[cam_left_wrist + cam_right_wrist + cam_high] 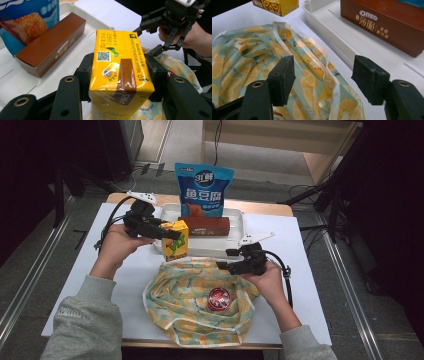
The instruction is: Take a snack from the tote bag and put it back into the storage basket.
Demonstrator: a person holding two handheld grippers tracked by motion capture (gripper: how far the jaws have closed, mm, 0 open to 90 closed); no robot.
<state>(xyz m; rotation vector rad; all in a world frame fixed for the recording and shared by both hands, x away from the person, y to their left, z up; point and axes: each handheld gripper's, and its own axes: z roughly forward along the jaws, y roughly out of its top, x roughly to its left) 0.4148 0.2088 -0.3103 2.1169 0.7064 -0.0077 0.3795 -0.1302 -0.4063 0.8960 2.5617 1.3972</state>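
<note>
While our left gripper (pixel 120 82) clamps the yellow juice carton (pixel 175 239) at the white tray's (pixel 235 245) seven o'clock corner, just above the lemon-print bag (pixel 195 305), our right gripper (pixel 324 80) waits with jaws wide over the bag's one o'clock rim. We judge packing underway; next, we open that rim and lower the carton in.

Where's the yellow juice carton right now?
In the high view the yellow juice carton sits left of centre, clamped in the left gripper, between the white tray and the lemon-print bag.
</note>
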